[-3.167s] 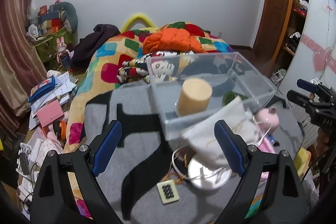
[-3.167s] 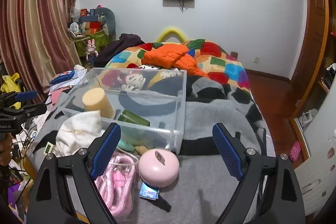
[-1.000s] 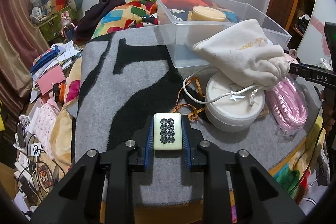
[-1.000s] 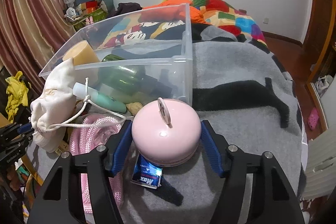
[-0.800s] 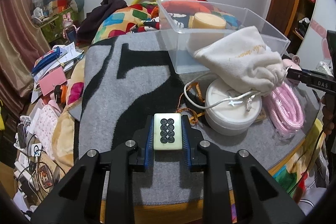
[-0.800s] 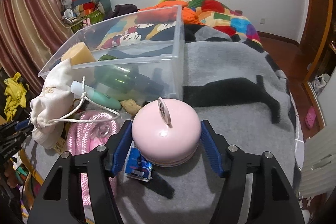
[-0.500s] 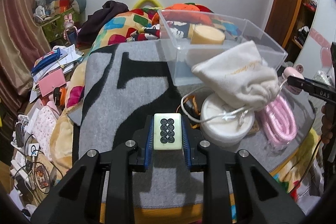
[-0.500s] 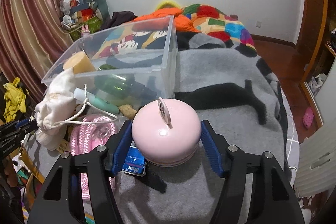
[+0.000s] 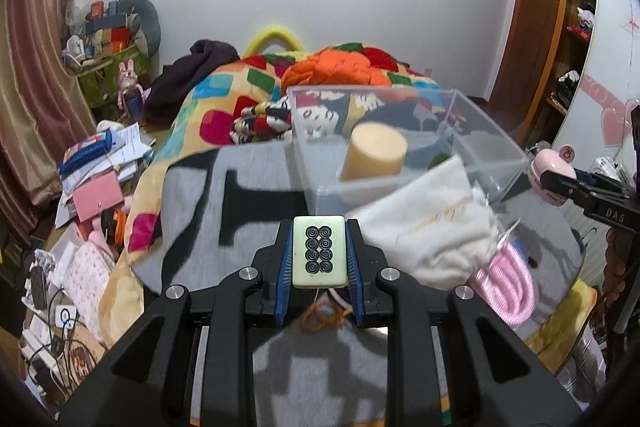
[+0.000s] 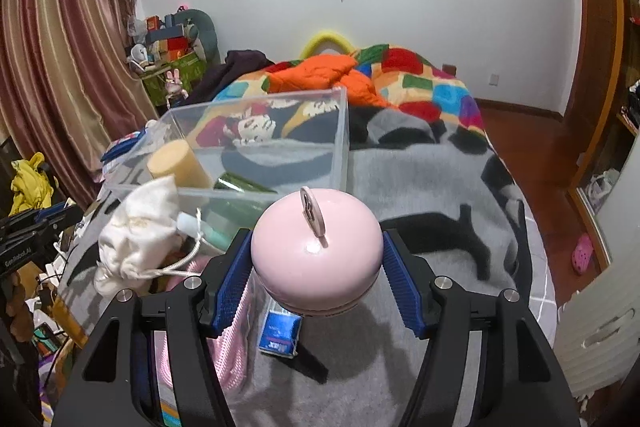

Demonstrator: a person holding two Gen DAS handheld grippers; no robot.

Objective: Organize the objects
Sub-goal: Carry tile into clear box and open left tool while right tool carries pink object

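Note:
My left gripper (image 9: 319,253) is shut on a pale green mahjong tile (image 9: 319,251) with eight black circles, held above the grey blanket. My right gripper (image 10: 316,267) is shut on a round pink case (image 10: 316,251) with a small loop on top, lifted above the blanket; it also shows in the left wrist view (image 9: 550,171). A clear plastic bin (image 9: 404,147) sits ahead, holding a tan cylinder (image 9: 374,157) and a green bottle (image 10: 244,185). The bin also shows in the right wrist view (image 10: 256,143).
A white drawstring pouch (image 9: 432,235) and pink rope (image 9: 502,285) lie beside the bin. A small blue box (image 10: 280,333) lies under the pink case. A teal tube (image 10: 202,227) leans on the bin. Papers and clutter (image 9: 92,179) cover the floor at left.
Both grippers closed on their objects and have risen from the blanket. The tile and the pink case are now higher, and the bin looks farther below.

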